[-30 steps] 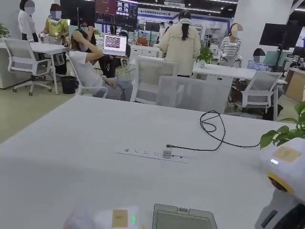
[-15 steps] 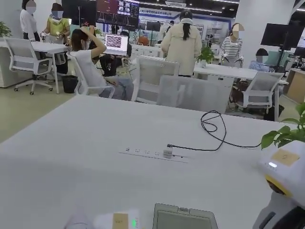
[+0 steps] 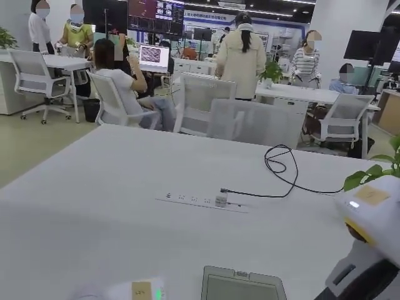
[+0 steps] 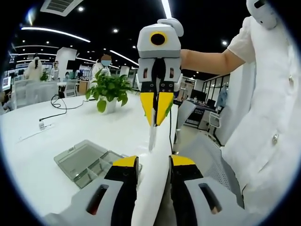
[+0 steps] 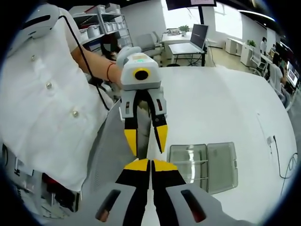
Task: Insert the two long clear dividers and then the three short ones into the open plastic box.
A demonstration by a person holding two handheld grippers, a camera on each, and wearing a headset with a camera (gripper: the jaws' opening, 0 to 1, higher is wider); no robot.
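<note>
The open clear plastic box (image 4: 89, 162) lies on the white table (image 4: 70, 136) with its lid flat beside it. It is also in the right gripper view (image 5: 204, 165) and at the bottom edge of the head view (image 3: 240, 286). My right gripper (image 4: 157, 120) is shut on a thin clear divider (image 4: 152, 139) that hangs below its yellow tips. The same right gripper (image 5: 151, 165) has its tips pressed together in its own view. My left gripper (image 4: 154, 162) faces it, open, jaws apart on either side of the divider's line. The left gripper (image 5: 146, 141) is above the table's near edge.
A power strip (image 3: 200, 201) with a black cable (image 3: 281, 169) lies mid-table. A potted plant (image 4: 109, 92) stands at the table's right end. Chairs (image 3: 253, 122), desks and several people are beyond the far edge. My own white-sleeved body (image 5: 47, 108) is close behind the grippers.
In the head view the gripper body at the bottom left has sunk lower in the picture, and the one at the right has drifted down and right. The box has not moved.
</note>
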